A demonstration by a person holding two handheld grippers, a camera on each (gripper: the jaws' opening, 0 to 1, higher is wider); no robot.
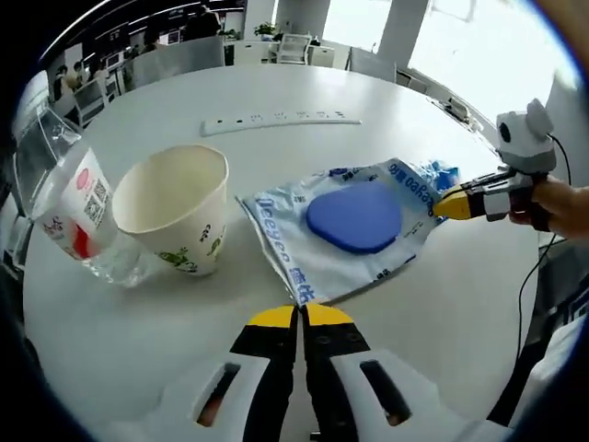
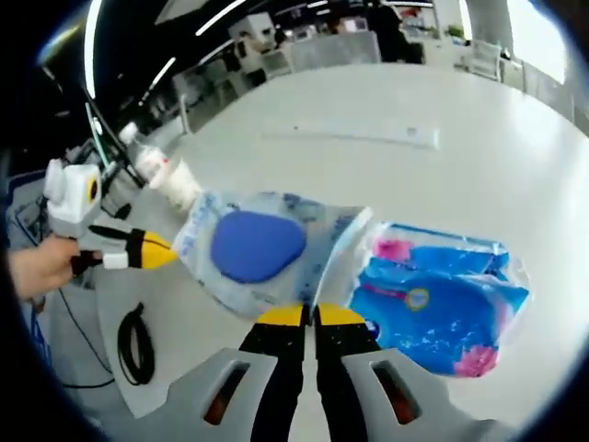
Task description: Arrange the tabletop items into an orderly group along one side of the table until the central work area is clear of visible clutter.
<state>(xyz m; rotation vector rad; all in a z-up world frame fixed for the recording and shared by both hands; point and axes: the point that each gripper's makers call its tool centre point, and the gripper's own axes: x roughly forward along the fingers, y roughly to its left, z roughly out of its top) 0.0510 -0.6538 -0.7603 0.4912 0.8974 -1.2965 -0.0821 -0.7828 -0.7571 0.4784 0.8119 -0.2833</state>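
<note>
Your left tongs (image 1: 300, 318) are pressed together at the near edge of the clear bag with the blue pad (image 1: 354, 216). Your right tongs (image 2: 310, 318) look clamped on that bag's far edge, though the contact is hard to see. A paper cup (image 1: 178, 216) and plastic bottle (image 1: 78, 216) sit beside it on the white surface (image 1: 276, 83); a blue wipes pack (image 2: 442, 299) lies just beside the bag.

Open office, desks (image 1: 138, 41), chairs (image 1: 294, 46)
</note>
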